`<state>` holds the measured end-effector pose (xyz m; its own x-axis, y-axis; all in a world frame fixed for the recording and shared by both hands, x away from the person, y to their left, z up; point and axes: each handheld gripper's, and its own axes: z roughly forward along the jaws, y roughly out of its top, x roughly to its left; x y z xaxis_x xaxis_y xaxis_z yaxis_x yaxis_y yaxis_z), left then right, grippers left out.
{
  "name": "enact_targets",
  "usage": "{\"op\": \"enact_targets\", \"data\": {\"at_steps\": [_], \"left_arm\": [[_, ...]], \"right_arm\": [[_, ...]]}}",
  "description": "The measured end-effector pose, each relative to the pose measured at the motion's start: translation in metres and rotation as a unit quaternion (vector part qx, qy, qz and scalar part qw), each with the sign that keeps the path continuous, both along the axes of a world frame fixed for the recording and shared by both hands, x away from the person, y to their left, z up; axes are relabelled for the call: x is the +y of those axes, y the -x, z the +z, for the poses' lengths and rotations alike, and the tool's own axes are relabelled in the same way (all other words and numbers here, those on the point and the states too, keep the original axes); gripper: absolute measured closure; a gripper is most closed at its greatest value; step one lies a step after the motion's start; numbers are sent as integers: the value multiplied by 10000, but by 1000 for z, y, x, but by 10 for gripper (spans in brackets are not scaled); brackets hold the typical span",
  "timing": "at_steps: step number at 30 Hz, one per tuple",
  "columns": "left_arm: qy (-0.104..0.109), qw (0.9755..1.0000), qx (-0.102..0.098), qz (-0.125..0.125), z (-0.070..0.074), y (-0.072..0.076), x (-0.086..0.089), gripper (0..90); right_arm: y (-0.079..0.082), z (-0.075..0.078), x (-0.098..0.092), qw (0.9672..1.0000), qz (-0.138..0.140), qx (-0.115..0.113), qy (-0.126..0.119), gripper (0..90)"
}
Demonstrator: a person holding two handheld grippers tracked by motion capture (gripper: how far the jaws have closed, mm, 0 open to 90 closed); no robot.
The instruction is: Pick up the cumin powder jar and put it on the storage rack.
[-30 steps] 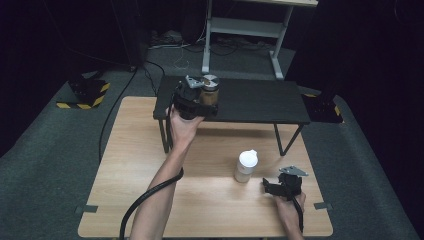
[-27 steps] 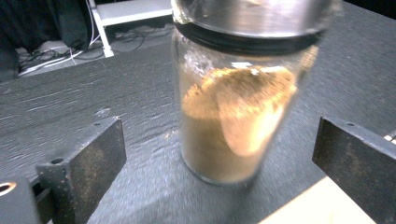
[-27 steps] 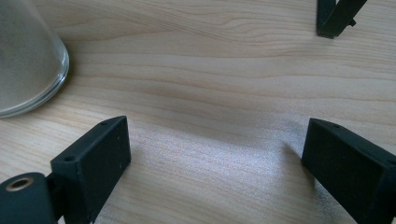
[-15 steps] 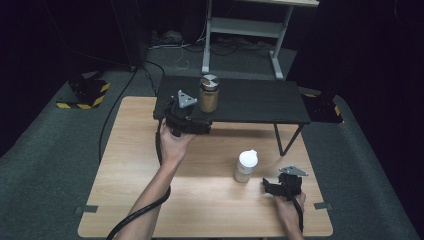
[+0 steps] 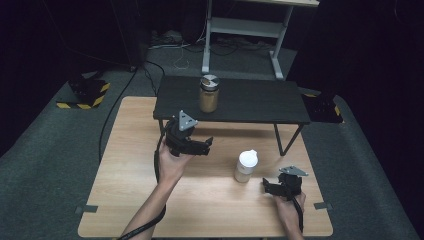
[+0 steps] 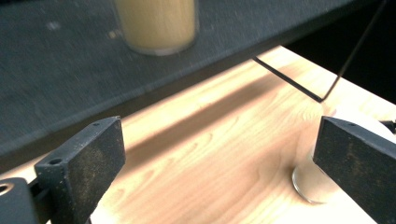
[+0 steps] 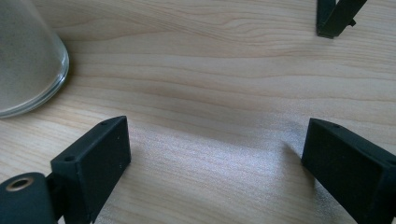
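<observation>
Left claw (image 5: 202,146) (jaws wide) hovers near the shelf edge (image 5: 225,120).

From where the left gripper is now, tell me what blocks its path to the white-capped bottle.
Nothing visible does. The left gripper hangs open over bare wood, and the white-capped bottle stands apart to its right. The black shelf and its jar lie behind.

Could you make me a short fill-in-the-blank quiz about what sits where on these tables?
1. The amber jar with the metal lid stands on the ____ shelf.
2. The white-capped bottle stands on the ____ table.
3. The left gripper has its fingers ____, with nothing between them.
4. The white-capped bottle stands nearest the ____ gripper.

Missing words: black; wooden; open; right
</observation>
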<state>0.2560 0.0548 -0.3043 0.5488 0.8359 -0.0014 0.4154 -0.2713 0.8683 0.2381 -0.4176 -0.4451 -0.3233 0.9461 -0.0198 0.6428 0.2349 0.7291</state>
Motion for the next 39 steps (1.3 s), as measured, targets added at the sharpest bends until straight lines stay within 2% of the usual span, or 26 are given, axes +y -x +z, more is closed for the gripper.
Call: {"op": "enact_targets", "data": {"at_steps": [8,14,15,21,31,39], "left_arm": [[-123,9997,218,14,-30,3,-2,22],[-109,9988,475,103,-56,1,-2,22],[-109,9988,475,103,-56,1,-2,22],[-135,9969,730,256,-83,-4,-3,22],[-202,9937,984,495,-112,-8,-6,22],[-191,9919,1064,668,-127,-9,-8,22]], "right_arm": [[0,0,0,10000,-1,0,1,73],[0,0,0,10000,-2,1,2,73],[0,0,0,10000,-3,2,3,73],[0,0,0,10000,-4,4,1,73],[0,0,1,10000,-24,13,-2,72],[0,0,1,10000,-32,12,-6,71]]}}
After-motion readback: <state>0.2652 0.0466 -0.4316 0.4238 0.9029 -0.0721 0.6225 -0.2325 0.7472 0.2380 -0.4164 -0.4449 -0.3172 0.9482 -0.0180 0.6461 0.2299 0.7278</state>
